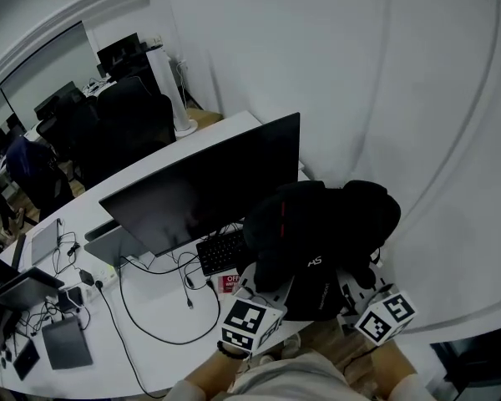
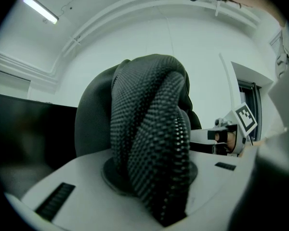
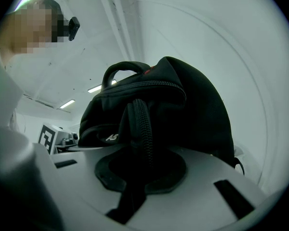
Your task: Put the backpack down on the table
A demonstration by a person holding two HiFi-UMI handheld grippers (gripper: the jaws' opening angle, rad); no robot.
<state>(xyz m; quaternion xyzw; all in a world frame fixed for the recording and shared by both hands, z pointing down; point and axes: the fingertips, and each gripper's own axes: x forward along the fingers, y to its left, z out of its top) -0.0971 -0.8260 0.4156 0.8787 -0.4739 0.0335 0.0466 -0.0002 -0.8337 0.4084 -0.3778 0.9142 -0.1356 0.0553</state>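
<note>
Fig.: we hold 1 backpack w/ 2 grippers. The left gripper is clamped on 1 mesh strap, the right gripper on 1 ribbed strap. The backpack is at the near right end of the table, right of 1 monitor and 1 keyboard.

White table carries a monitor, keyboard and loose cables

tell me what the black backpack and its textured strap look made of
Black soft-sided backpack: matte woven fabric, probably nylon or polyester, since it slumps and creases without shine. Its textured shoulder strap: padded mesh, going by the dotted weave and rounded fold.
</note>
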